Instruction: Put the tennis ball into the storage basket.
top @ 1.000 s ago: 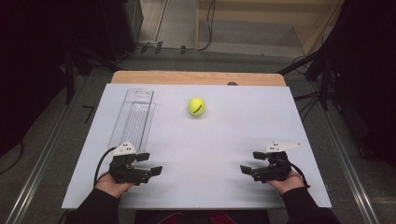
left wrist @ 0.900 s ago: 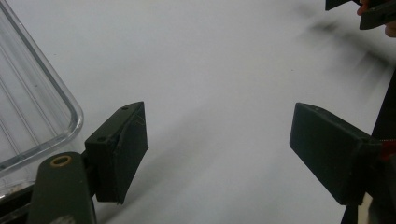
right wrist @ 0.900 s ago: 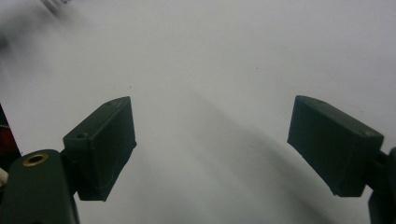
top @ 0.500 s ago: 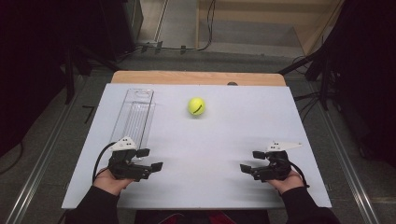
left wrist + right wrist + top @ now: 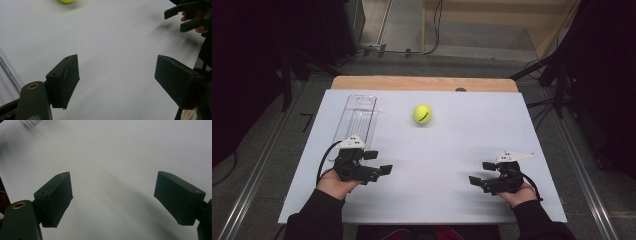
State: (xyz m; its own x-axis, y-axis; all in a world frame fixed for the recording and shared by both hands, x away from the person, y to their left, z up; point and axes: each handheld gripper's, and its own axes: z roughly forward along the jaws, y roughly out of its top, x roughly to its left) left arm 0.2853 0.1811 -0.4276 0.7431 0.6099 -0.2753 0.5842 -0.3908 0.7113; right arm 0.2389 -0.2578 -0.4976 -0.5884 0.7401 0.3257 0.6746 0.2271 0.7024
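Note:
A yellow-green tennis ball [image 5: 422,114] lies on the white board [image 5: 447,145], toward its far middle; its lower rim shows in the left gripper view [image 5: 67,1]. A clear plastic tube container [image 5: 357,121] lies lengthwise at the far left. My left gripper [image 5: 379,162] is held just past the container's near end, its jaws open and pointing right with nothing between them [image 5: 116,77]. My right gripper [image 5: 481,173] rests near the front right, open and empty [image 5: 113,197], pointing left; it also appears far off in the left gripper view [image 5: 183,17].
The white board lies on a wooden table whose far edge [image 5: 422,83] shows behind it. Dark stands and cables [image 5: 412,50] flank the table on the floor. The clear container's edge shows beside my left jaw [image 5: 7,72] and at a corner [image 5: 35,122] of the right gripper view.
My left hand has lifted a little and shifted away from the front edge, toward the clear container. The right hand and the ball have stayed put.

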